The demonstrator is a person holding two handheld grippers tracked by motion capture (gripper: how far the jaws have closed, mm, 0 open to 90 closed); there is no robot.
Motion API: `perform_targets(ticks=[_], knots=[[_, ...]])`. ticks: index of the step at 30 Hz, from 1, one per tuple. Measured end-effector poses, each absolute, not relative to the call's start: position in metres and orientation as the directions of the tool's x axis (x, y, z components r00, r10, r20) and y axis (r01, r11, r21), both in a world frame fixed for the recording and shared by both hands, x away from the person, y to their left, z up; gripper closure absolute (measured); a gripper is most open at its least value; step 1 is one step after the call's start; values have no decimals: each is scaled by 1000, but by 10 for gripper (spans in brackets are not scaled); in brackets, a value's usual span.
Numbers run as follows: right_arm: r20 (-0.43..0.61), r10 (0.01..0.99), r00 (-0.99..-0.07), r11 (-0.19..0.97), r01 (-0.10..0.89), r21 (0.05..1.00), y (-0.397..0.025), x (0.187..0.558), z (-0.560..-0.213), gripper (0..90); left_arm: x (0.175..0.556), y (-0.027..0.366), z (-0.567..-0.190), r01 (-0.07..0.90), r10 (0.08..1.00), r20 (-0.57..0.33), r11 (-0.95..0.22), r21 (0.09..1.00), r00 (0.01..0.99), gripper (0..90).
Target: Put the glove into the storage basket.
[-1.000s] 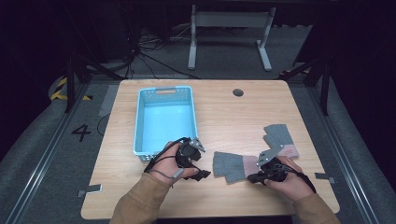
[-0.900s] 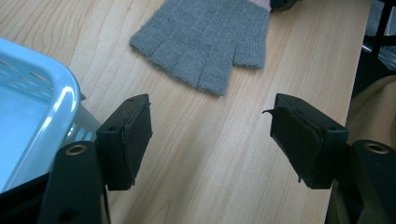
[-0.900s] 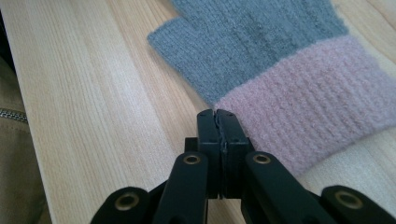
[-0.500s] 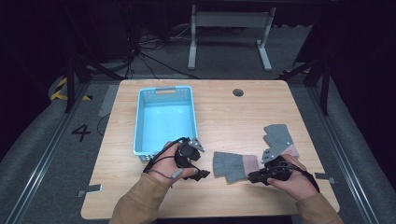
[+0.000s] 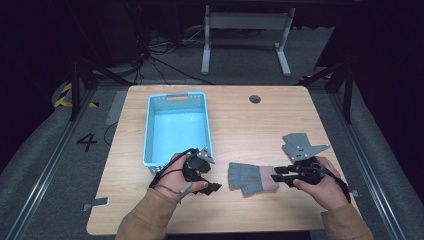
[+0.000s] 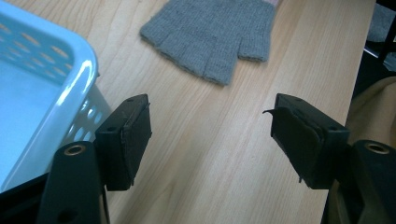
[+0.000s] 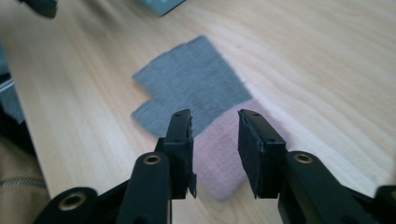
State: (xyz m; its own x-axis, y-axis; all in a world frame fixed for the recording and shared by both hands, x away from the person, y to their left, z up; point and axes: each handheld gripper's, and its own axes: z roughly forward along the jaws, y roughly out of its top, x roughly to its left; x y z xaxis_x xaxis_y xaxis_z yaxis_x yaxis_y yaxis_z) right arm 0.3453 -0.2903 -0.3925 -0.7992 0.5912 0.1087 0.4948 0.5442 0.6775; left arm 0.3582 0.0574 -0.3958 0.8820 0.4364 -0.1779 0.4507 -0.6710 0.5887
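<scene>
Right hand-held gripper had edged left onto the pink cuff of the grey knitted fingerless glove, jaws part-open, straddling the cuff, not clamped. Glove lay flat on the wooden desk. Left hand-held gripper hovered wide open beside the light-blue plastic basket.

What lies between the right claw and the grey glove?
Nothing visible. The right claw hangs open right over the pink cuff of the glove, with only bare table around it.
</scene>
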Motion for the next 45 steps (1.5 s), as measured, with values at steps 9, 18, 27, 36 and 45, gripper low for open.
perform_targets(ticks=[9, 18, 27, 36, 45], knots=[[70, 722, -689, 446, 540, 713, -307, 359, -386, 574, 353, 67, -398, 472, 460, -185, -655, 590, 869, 291], [38, 804, -593, 395, 581, 712, -322, 378, -390, 548, 347, 80, -402, 498, 487, -192, -644, 581, 852, 287], [24, 892, -452, 310, 649, 695, -341, 401, -403, 507, 341, 94, -406, 535, 530, -195, -621, 573, 825, 286], [5, 929, -369, 276, 705, 653, -354, 414, -418, 469, 338, 99, -406, 542, 541, -194, -615, 573, 818, 284], [-33, 943, -331, 275, 724, 633, -360, 419, -429, 467, 339, 100, -408, 546, 544, -193, -620, 563, 816, 283]])
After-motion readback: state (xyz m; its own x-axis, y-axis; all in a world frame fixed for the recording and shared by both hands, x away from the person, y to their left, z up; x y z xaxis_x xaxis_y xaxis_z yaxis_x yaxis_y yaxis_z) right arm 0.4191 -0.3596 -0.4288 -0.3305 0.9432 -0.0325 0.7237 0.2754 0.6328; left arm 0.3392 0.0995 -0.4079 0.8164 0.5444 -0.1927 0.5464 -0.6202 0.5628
